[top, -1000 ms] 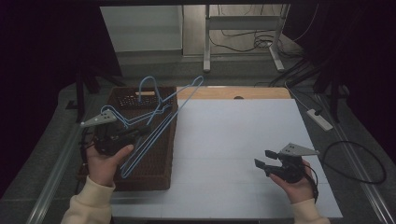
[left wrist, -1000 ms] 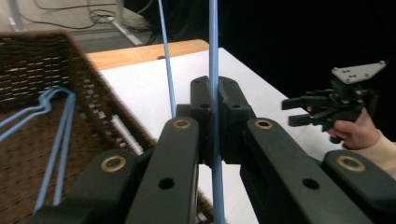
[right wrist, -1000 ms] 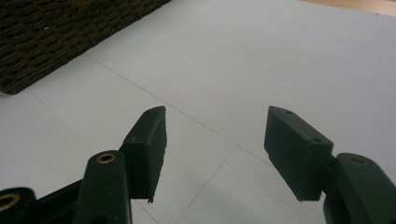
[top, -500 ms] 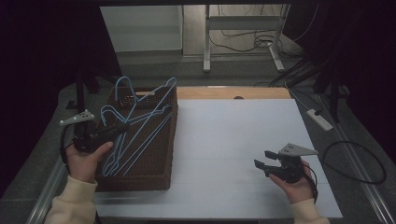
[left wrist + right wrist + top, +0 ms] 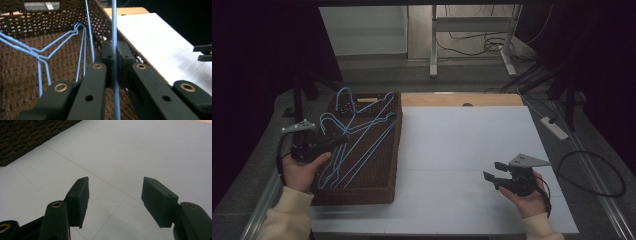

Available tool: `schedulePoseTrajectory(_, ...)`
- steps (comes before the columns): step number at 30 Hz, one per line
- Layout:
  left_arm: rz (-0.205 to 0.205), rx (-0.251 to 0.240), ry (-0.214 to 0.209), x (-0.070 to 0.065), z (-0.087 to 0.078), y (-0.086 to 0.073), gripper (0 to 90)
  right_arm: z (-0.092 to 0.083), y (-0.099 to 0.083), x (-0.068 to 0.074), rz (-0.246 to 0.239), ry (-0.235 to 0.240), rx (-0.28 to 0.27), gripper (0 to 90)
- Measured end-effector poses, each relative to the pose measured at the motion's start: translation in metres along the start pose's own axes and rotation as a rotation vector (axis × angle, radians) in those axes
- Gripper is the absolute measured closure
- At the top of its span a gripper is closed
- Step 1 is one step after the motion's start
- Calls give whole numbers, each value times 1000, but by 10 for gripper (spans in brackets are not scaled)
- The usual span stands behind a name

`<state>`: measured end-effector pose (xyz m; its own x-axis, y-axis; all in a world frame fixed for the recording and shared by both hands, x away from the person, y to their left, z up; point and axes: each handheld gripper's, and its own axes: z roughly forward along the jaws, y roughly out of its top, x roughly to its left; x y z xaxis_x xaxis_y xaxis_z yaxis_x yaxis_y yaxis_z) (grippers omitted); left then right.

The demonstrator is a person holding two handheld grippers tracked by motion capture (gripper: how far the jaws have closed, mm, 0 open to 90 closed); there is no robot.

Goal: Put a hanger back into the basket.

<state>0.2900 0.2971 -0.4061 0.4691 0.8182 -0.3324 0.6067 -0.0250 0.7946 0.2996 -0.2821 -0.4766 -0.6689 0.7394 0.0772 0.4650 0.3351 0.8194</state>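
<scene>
The left gripper (image 5: pixel 337 141) is clamped on a blue wire hanger (image 5: pixel 114 30), the wire pinched between its two black pads at the left side of the table. That hanger lies among other blue hangers (image 5: pixel 357 135) in the brown woven basket (image 5: pixel 382 187). The right gripper (image 5: pixel 115 202), near the right edge, hovers over the white tabletop (image 5: pixel 462 150) with its jaws apart and nothing between them. No writing or label can be read anywhere.

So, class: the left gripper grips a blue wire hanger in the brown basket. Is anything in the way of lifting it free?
Yes. The left gripper clamps one blue hanger, but other hangers lie crossed with it in the basket.
</scene>
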Motion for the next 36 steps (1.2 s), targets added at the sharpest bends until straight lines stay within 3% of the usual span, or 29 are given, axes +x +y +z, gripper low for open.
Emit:
schedulePoseTrajectory(6, -12, 32, -22, 6, 8, 0, 855, 0, 0, 0, 0, 1, 0, 398)
schedulePoseTrajectory(12, 11, 69, -39, 6, 17, 1, 855, 0, 0, 0, -3, 2, 2, 398)
schedulePoseTrajectory(17, 31, 100, -40, 8, 23, 3, 856, 0, 0, 0, -2, 0, 1, 398)
schedulePoseTrajectory(22, 40, 173, -27, 11, 37, 1, 856, 1, 0, 0, -3, 2, 6, 398)
schedulePoseTrajectory(27, 28, 185, -37, 13, 43, -2, 856, 2, 0, 1, -5, 1, 11, 397)
schedulePoseTrajectory(32, 27, 201, 9, 17, 44, -5, 858, 2, 0, 2, -3, 4, 10, 397)
schedulePoseTrajectory(36, 7, 260, 62, 23, 46, -8, 856, 2, 1, 2, -8, 4, 11, 397)
